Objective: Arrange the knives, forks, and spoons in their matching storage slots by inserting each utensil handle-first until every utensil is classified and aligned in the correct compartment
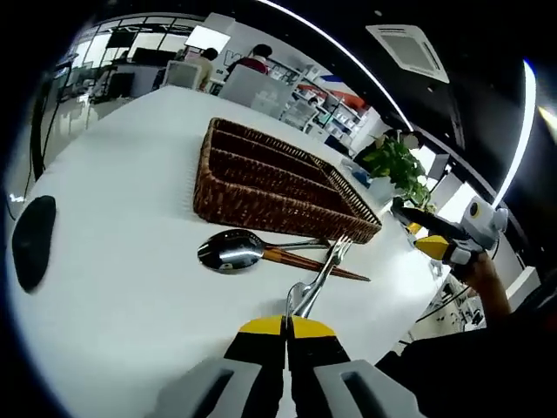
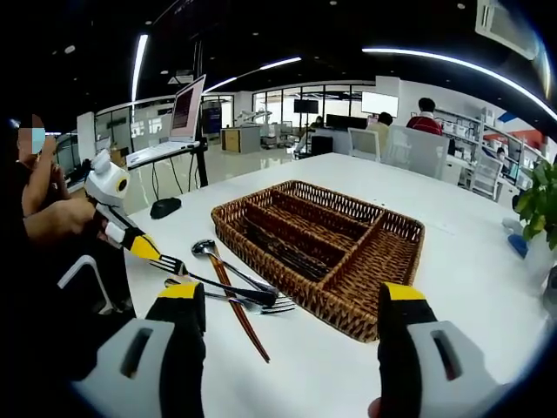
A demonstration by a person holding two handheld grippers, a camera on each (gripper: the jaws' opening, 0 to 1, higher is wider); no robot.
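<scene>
Left gripper (image 1: 287, 329) has its jaws pressed together on a fork (image 1: 318, 280), pinching the handle end; the same gripper shows in the right gripper view (image 2: 155, 252) at the left, holding the fork (image 2: 226, 287) by one end. Fork's long axis runs straight out from the jaws toward the wicker tray (image 1: 277, 181), tines at the far end, so the held end is the handle and the tines lead, which looks wrong for handle-first insertion; expect a re-grip or handover. Right gripper (image 2: 291, 318) has jaws spread wide, nothing between them, the tray (image 2: 396, 261) just beyond. Left is clearly the nearer hand to the fork. Spoon (image 1: 233, 250) and a dark red-brown stick-like utensil (image 1: 313, 263) lie on the white table (image 1: 113, 287) just in front of the tray's near wall, crossing under the fork. Hard to read: tray compartments are dark, some dark items in the long slot (image 2: 283, 248), type unclear.
</scene>
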